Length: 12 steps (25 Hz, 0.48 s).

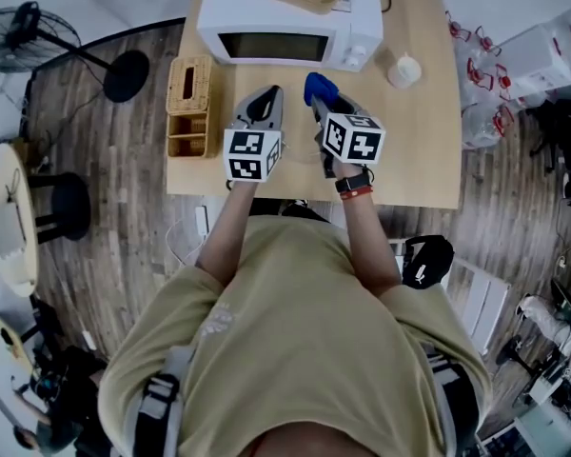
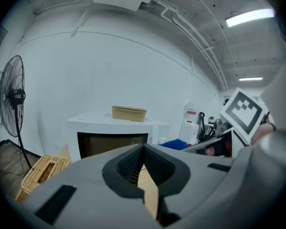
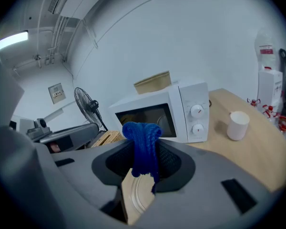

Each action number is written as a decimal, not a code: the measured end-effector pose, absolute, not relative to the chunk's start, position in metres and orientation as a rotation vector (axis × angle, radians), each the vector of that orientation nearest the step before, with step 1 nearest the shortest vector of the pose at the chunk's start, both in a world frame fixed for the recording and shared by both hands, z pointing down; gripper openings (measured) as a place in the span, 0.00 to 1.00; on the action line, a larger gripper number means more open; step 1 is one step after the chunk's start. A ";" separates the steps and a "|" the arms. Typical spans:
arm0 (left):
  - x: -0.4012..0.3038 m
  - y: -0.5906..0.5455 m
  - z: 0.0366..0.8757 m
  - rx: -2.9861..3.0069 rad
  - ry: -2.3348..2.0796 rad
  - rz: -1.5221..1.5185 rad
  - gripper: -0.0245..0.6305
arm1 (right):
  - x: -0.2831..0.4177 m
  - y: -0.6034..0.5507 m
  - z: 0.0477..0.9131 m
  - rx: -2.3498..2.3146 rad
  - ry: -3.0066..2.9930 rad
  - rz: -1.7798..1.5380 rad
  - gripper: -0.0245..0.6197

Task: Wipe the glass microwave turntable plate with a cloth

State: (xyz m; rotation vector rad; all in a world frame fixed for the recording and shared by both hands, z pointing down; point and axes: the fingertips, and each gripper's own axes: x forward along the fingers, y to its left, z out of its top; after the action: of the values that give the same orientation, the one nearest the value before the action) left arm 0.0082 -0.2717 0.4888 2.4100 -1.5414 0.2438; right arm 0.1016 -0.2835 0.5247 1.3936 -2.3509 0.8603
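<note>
While poised over the counter (image 1: 419, 150), clamps a bunched, deep-blue knitted cloth (image 3: 142, 133) in the right hand-held gripper (image 3: 145, 168), above the clear, ridged glass plate (image 3: 139, 197); holds the left hand-held gripper (image 2: 143, 152) pinched together, empty.

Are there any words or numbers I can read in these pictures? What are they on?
No text here can be read.
Red label on the tall white plastic bottle: too blurred.
Grey sign on the white wall: too small.
Black-and-white square markers: patterns, not words.
</note>
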 end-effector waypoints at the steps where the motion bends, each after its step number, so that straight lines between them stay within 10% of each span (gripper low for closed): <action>1: 0.008 -0.274 0.492 2.406 -1.539 0.250 0.07 | 0.100 -0.285 0.534 1.378 -2.334 0.887 0.24; 12: -0.011 -0.301 0.530 2.347 -1.494 0.310 0.07 | 0.067 -0.308 0.615 1.226 -2.216 1.075 0.25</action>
State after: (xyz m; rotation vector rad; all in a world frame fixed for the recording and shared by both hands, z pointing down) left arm -0.0110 -0.3010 0.5302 2.3470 -1.4944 0.3099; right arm 0.0672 -0.3076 0.6145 1.2260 -2.2164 1.0751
